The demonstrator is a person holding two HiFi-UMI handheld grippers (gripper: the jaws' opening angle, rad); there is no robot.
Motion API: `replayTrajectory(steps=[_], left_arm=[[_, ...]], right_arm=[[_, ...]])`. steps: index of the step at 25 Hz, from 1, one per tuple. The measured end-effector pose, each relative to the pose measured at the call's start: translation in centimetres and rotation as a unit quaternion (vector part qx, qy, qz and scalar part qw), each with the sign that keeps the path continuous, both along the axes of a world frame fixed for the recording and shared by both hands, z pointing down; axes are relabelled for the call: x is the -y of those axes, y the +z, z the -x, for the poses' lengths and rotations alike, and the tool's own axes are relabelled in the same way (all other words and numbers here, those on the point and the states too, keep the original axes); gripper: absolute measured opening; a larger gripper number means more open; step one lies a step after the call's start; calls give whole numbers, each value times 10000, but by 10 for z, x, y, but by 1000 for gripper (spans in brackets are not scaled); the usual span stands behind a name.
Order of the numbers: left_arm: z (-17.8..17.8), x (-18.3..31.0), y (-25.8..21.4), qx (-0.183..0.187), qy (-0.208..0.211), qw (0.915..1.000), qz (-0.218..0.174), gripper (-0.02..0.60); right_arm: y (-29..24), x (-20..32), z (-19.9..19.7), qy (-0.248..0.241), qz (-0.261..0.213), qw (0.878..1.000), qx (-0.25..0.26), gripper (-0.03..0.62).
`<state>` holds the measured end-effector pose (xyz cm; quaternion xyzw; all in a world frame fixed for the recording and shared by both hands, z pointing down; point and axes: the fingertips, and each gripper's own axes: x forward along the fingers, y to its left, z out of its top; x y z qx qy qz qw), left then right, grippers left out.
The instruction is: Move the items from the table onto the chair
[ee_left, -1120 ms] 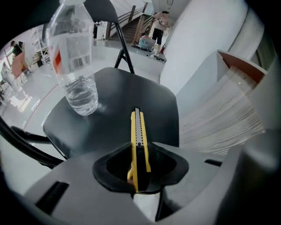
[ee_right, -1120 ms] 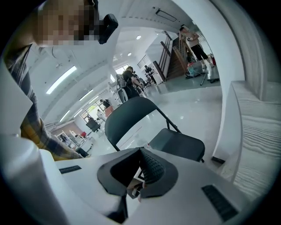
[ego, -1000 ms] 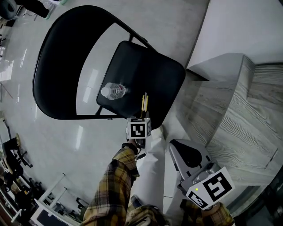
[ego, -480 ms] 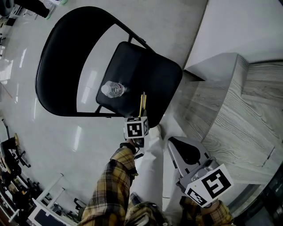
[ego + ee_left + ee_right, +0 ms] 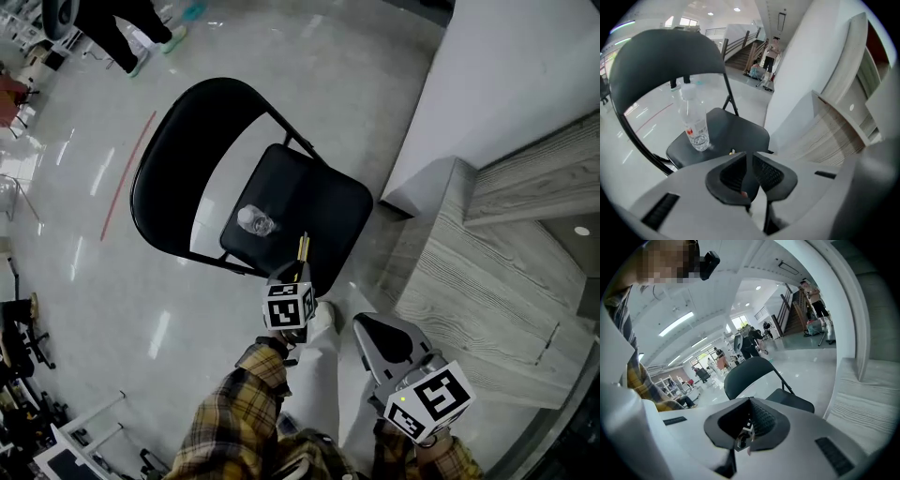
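A black folding chair point(image 5: 323, 202) stands on the pale floor. On its seat a clear water bottle point(image 5: 255, 221) stands upright, and thin yellow sticks point(image 5: 303, 247) lie by the front edge. My left gripper point(image 5: 296, 277) hovers just short of that edge, behind the sticks. Its jaws are closing to a narrow slit with nothing between them point(image 5: 750, 161). The left gripper view shows the bottle point(image 5: 695, 125) on the seat point(image 5: 738, 129) ahead. My right gripper point(image 5: 373, 330) hangs lower right beside my leg, shut and empty point(image 5: 749, 425).
A grey wood-grain table point(image 5: 487, 281) runs along the right, beside a white wall point(image 5: 506, 66). The chair's curved backrest point(image 5: 178, 159) rises on the far left side. People and furniture stand far off across the hall point(image 5: 750, 341).
The head view has pulled back, so the chair looks smaller and more floor shows. My left gripper sits a little farther from the sticks on the seat. The right gripper has barely moved.
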<state>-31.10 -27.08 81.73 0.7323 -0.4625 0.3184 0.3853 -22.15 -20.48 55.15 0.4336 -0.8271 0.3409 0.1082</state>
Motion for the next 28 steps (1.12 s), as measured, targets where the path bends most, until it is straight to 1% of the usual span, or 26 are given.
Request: replayTrajectory(steps=[3,6,10,13,15,18,22,24,26,28], left_arm=[[-8,-9,-47,-138,-110,9995,-245,31],[-22,-19,-96,-266,-230,9980,-523,15],[-57,-42,-168,-408,-255,9948,-900,6],[-97,-58,-225,-571,-233,9897,-1288,5],[-131,-73,-262,-636,-73,9857,-1561,5],[-186,-112,-317,-730,259,9781,-1930,5],[-267,-157,-374,-907,873,9624,-2409,5],[-306,-177,-395,-1125,1136,9551,-2493,5],[-341,-201,-416,-1448,1356,9479,-2492,5],[-374,-227,-435,-1662,1639,9393,-2516,5]], right_arm=[[-30,-19,-10,29,-170,9999,-10,17],[-61,-39,-33,37,-458,9989,-124,17],[-108,-73,-82,90,-778,9966,-243,17],[-143,-103,-133,230,-1089,9928,-434,17],[-164,-128,-172,414,-1258,9898,-526,17],[-192,-177,-233,713,-1398,9855,-640,17],[-210,-228,-306,1106,-1540,9782,-843,17],[-214,-247,-337,1317,-1603,9738,-931,17],[-217,-265,-365,1550,-1645,9692,-975,17],[-220,-283,-392,1821,-1666,9639,-997,17]])
